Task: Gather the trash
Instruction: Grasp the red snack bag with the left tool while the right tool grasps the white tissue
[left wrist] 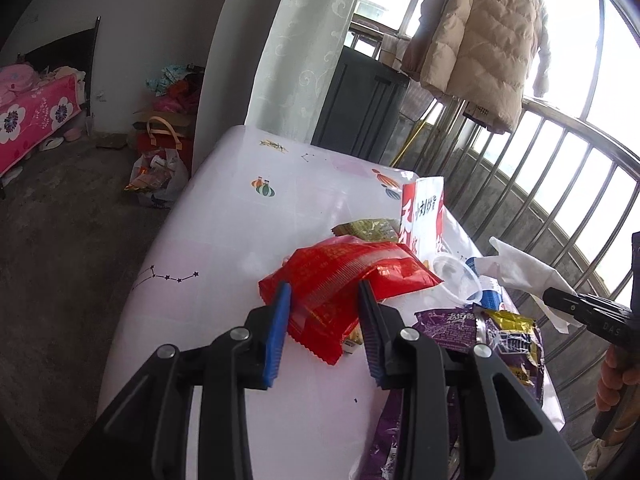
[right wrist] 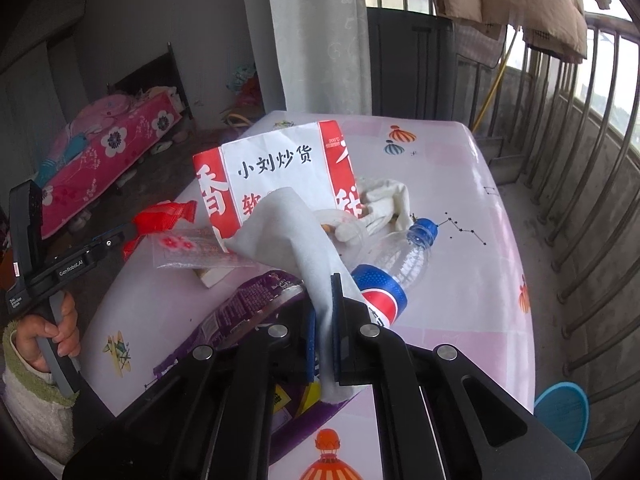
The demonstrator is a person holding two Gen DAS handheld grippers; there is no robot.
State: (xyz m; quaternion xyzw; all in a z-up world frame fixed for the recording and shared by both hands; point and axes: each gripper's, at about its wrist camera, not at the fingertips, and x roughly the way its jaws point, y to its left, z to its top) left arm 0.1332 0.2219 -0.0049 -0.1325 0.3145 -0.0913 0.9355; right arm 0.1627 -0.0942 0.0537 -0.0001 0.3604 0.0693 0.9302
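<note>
While our left gripper (left wrist: 326,300) straddles the red wrapper (left wrist: 344,280) with jaws spread (touching both edges, grip uncertain), our right gripper (right wrist: 325,316) has its jaws pinched on the white tissue (right wrist: 288,232). Remaining litter crowds the surface (left wrist: 224,208) toward three o'clock in the left view.

Two purple wrappers (left wrist: 460,328), one bottle (right wrist: 396,268), one tissue (right wrist: 296,236).

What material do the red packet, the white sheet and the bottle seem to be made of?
Red packet: glossy plastic film, judging by its sheen and crimped edge. White sheet: probably soft matte tissue, as it drapes limply. Bottle: clear plastic, see-through with a blue cap.
</note>
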